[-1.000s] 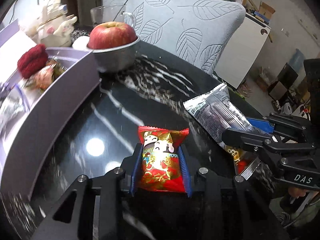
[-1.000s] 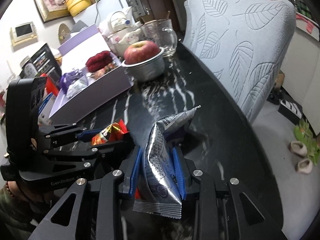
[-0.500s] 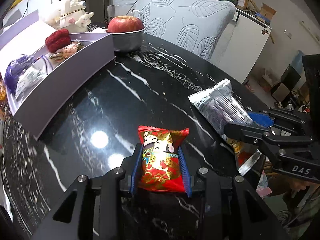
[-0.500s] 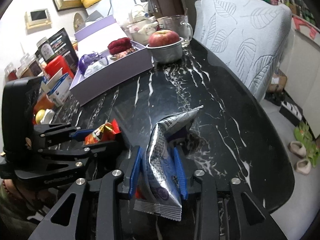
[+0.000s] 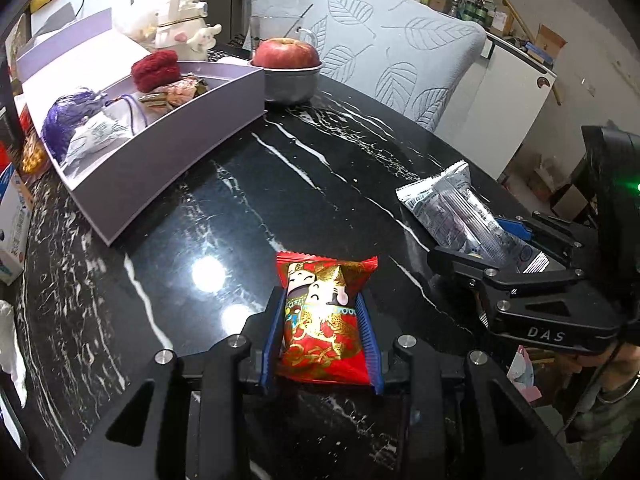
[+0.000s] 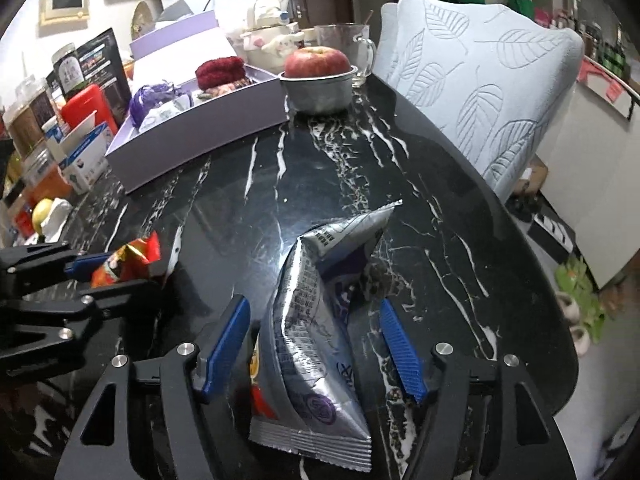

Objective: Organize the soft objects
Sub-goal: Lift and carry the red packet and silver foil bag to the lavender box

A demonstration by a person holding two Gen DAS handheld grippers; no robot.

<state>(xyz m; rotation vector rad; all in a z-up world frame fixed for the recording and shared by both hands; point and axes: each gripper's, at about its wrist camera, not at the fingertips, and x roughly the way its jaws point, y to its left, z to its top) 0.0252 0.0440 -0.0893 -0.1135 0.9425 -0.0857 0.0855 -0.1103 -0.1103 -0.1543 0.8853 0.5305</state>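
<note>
On your far left sits the lilac box (image 5: 168, 148), already holding a red knitted piece (image 5: 155, 69), a purple tassel (image 5: 66, 118) and a small white sachet (image 5: 98, 138). It stands well apart from both packets, so you are mid-carry rather than placing. Your left gripper (image 5: 322, 332) is pinching the red snack packet (image 5: 324, 320) by its sides, blue pads pressed into the foil, above the black marble table (image 5: 224, 208). Further right, your right gripper (image 6: 316, 344) has just been opening: its pads stand clear of the silver packet (image 6: 316, 320), which lies crumpled between them (whether it rests fully on the table, I can't tell). I'd judge the silver packet as let go short of the box. Next, carry the red packet over the box's near wall and release it inside, then re-grip the silver one.
</note>
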